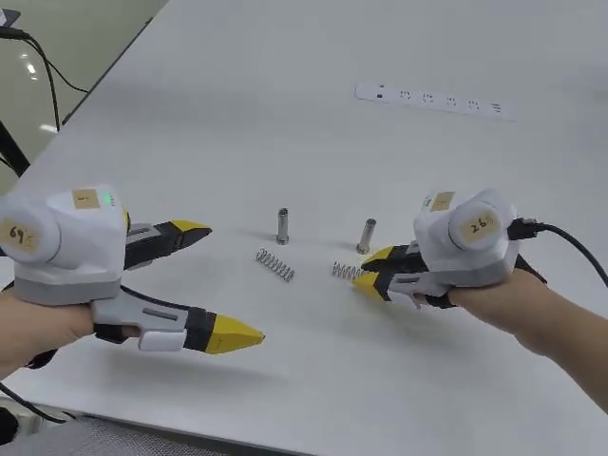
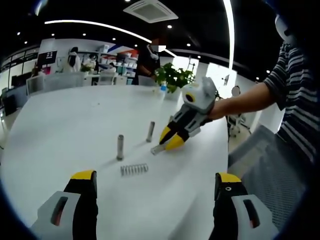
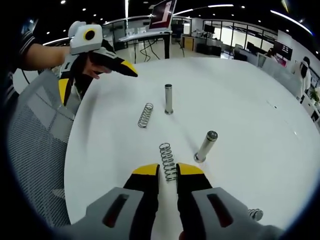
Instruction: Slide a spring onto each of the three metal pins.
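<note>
On the tabletop, the right claw is clamped on a spring beside a pin. Left claw gapes wide apart.

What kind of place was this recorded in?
Probably an open-plan office: a large white table with a power strip, a monitor on a far desk, and a leafy plant.

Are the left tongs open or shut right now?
Open. In the left gripper view the left tongs have their two yellow tips wide apart, with bare table between them and nothing held.
</note>
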Action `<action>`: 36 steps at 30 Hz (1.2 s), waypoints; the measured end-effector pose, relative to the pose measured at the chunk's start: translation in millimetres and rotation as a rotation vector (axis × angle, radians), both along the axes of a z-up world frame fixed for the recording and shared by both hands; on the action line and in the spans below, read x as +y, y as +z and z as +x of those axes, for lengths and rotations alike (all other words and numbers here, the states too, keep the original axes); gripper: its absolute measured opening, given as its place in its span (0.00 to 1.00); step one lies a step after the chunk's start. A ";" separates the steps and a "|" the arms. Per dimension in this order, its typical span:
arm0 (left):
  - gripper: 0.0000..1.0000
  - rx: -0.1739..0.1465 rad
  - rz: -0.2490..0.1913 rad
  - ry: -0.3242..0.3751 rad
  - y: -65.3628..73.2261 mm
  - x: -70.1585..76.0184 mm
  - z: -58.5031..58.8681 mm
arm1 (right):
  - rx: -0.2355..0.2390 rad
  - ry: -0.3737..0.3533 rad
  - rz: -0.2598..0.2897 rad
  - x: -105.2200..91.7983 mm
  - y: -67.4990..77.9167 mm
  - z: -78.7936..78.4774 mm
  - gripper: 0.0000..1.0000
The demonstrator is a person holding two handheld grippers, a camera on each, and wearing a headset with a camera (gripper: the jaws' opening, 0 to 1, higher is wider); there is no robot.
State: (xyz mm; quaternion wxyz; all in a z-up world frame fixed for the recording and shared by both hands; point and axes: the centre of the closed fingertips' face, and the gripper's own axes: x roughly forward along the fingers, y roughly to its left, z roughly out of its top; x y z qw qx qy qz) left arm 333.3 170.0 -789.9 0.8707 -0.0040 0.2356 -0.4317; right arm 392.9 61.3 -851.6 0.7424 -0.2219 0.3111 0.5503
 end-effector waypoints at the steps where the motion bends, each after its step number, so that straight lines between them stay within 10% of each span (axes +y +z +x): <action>1: 0.95 0.001 0.000 0.000 -0.6 0.1 -0.5 | 0.001 0.001 -0.001 -0.1 -0.3 -0.1 0.10; 15: 0.94 0.007 0.007 -0.005 -2.1 -1.8 -3.5 | -0.037 0.062 -0.043 -4.1 -6.4 -2.9 0.08; 36: 0.78 0.024 -0.028 -0.149 6.2 -46.8 -4.2 | -0.115 0.155 -0.033 -27.3 34.0 -22.7 0.07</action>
